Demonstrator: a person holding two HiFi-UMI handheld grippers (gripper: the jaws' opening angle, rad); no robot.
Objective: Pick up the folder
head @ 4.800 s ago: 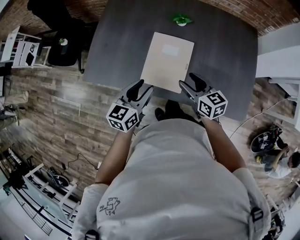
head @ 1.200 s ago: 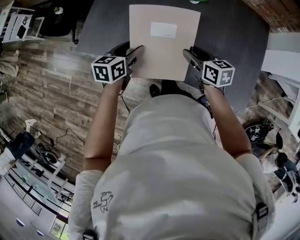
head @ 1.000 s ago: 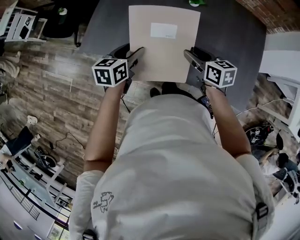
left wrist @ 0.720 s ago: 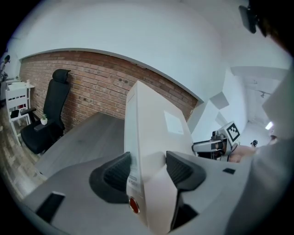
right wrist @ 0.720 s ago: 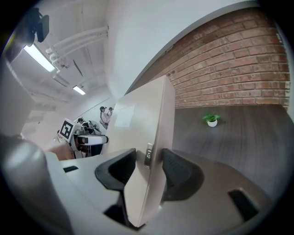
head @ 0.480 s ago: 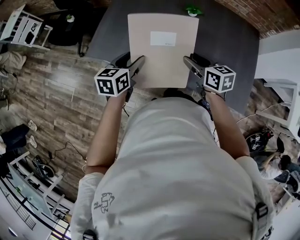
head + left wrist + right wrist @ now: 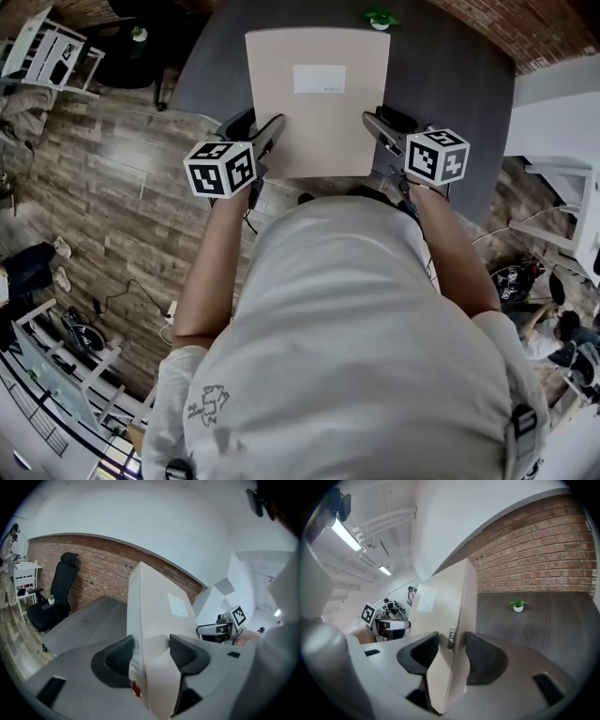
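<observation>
Since the folder [image 7: 317, 103] hung above the table [image 7: 450, 94] with the left gripper [image 7: 270, 129] and right gripper [image 7: 373, 125] each clamped on a side edge, I judged the lift nearly done, and the next move called for raising both hands evenly.

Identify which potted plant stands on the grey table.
The plant beyond the held folder; the other plant sits by the black chair, off the table.
</observation>
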